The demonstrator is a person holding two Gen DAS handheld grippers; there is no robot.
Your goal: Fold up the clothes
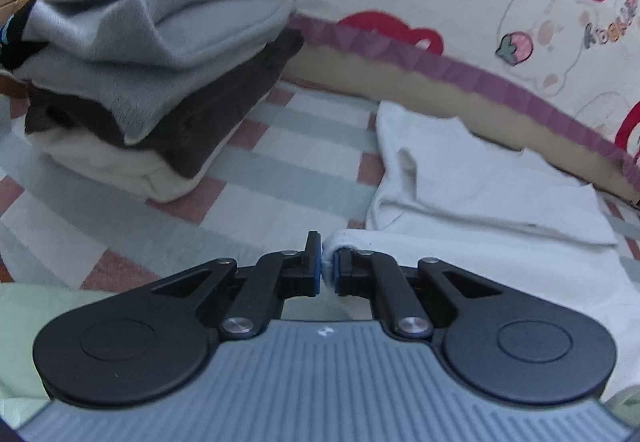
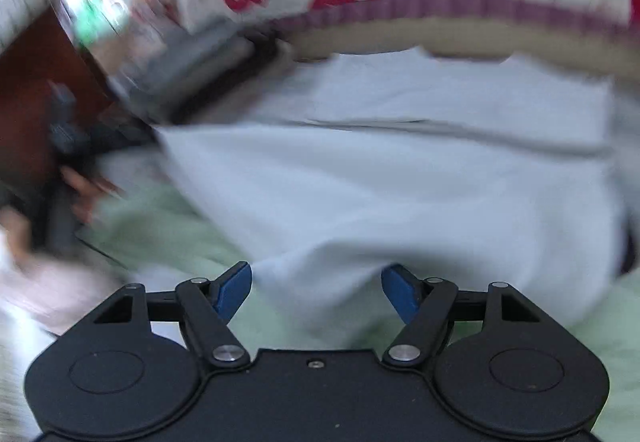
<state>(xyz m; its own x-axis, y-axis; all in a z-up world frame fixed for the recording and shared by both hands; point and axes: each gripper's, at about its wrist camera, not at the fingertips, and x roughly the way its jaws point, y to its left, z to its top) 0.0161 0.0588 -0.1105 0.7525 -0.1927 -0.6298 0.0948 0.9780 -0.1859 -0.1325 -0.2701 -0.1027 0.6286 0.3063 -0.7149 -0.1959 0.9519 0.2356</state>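
Left hand-held gripper (image 1: 328,262) is pinched tight on the near-left edge of the white garment (image 1: 480,194), which lies on the checked bed sheet (image 1: 256,178), spread far and right from that pinch, long axis running left-right. Right hand-held gripper (image 2: 316,290) is wide, nothing between its pads; the garment's near hem sits just beyond its tips, view blurred. Judgement: right side takes the free near-right edge. Folded stack (image 1: 160,82) sits far left.

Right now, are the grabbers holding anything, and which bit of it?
The left gripper is pinching the white garment by its near edge. The right gripper is open and holds nothing.
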